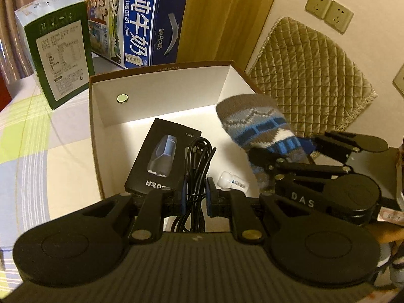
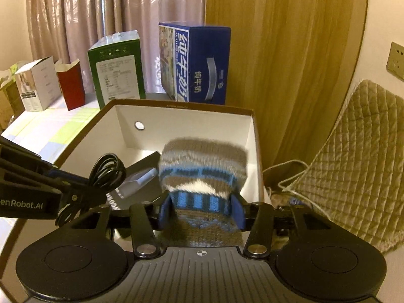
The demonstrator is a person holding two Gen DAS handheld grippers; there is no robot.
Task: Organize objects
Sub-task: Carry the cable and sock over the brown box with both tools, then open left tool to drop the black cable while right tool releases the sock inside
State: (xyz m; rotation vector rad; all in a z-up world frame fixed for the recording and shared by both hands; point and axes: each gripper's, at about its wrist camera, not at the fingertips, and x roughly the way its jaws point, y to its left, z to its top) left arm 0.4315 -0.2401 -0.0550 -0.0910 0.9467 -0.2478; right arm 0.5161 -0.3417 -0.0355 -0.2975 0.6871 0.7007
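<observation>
An open cardboard box (image 1: 161, 96) with white inner walls stands on the table; it also shows in the right wrist view (image 2: 192, 123). Inside lie a black product box (image 1: 161, 159) and a small white bottle (image 1: 233, 180). My left gripper (image 1: 196, 197) is shut on a coiled black cable (image 1: 199, 161), held over the box's near side; the cable also shows in the right wrist view (image 2: 106, 171). My right gripper (image 2: 202, 210) is shut on a striped blue, brown and white knit sock (image 2: 202, 169), held above the box's right part. The sock also shows in the left wrist view (image 1: 255, 123).
A green carton (image 1: 58, 58) and a blue milk carton (image 1: 136, 22) stand behind the box. A red box (image 2: 72, 85) and a white box (image 2: 38, 85) stand farther left. A quilted beige cushion (image 1: 308, 75) leans on the wall at right. The tablecloth (image 1: 38, 139) is checked.
</observation>
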